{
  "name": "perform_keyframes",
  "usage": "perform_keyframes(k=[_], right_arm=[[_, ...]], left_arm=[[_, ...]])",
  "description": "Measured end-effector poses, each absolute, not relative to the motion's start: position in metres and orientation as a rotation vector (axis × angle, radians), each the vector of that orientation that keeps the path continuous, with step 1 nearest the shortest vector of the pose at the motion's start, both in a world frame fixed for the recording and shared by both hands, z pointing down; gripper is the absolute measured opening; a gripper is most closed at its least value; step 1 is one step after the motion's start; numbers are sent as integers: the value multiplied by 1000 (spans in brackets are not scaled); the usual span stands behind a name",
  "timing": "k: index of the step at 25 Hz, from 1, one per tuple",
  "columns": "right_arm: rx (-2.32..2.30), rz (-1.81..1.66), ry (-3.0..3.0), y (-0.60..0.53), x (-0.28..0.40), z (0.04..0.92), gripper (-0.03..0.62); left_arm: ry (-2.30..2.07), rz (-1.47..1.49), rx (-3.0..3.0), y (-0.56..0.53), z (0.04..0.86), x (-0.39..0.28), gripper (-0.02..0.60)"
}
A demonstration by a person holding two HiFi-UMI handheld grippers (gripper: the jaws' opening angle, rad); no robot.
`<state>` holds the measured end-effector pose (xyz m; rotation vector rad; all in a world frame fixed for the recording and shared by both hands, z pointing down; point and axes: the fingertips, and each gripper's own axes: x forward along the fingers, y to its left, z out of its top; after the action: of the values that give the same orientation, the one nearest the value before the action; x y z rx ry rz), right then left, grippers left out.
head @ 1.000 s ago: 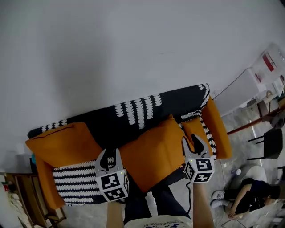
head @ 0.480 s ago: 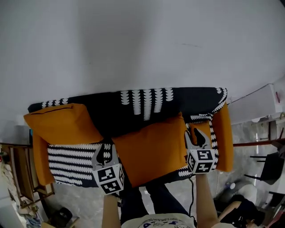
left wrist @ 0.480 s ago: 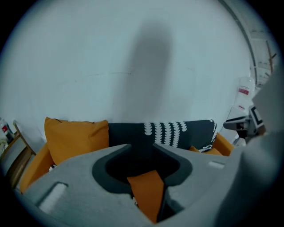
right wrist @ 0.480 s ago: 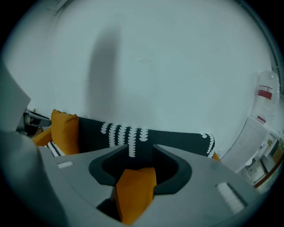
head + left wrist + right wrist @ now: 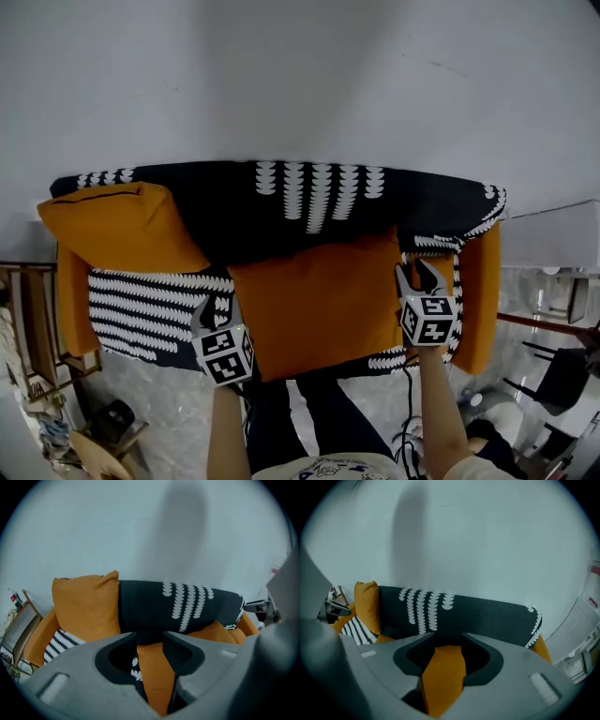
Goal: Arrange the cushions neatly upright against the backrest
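On the sofa [image 5: 480, 281], which is draped with a black-and-white throw [image 5: 309, 192], two orange cushions are seen. The middle cushion [image 5: 319, 300] is held at both side edges. Its broad face is turned up toward the head camera and its top edge lies at the foot of the backrest [image 5: 225, 211]; whether it touches the backrest cannot be told. The left gripper [image 5: 218, 314] is closed on the cushion's left edge. Its jaws have just been opening, yet the orange edge is seen filling the gap between the tips. The right gripper [image 5: 419, 281] is clamped on the right edge, with fabric pressed by both pads. The second cushion [image 5: 117, 225] is stood upright in the left corner, against the backrest and the armrest [image 5: 70, 300]. A pale wall [image 5: 300, 75] is noted behind.
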<state>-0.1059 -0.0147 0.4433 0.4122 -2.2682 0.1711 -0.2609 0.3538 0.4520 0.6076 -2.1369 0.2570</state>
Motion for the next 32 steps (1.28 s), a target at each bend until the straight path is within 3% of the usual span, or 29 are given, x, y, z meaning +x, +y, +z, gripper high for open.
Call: perform_keyframes(k=[17,24,29,32], right_arm=[[224,100,-2024,-51,-116,593,210],[159,70,-1952,-61,-121,631,252],[150,114,-1917,-68,-115,648,318],[135,174,-1911,-67,-115,657,318]], left_arm=[[-1811,194,582,345,614,-242,256],[-1764,210,575,352,651,-255,268],[-1724,204,572,354,667,-253,273],[-1714,178,575,352,675,-252,275]])
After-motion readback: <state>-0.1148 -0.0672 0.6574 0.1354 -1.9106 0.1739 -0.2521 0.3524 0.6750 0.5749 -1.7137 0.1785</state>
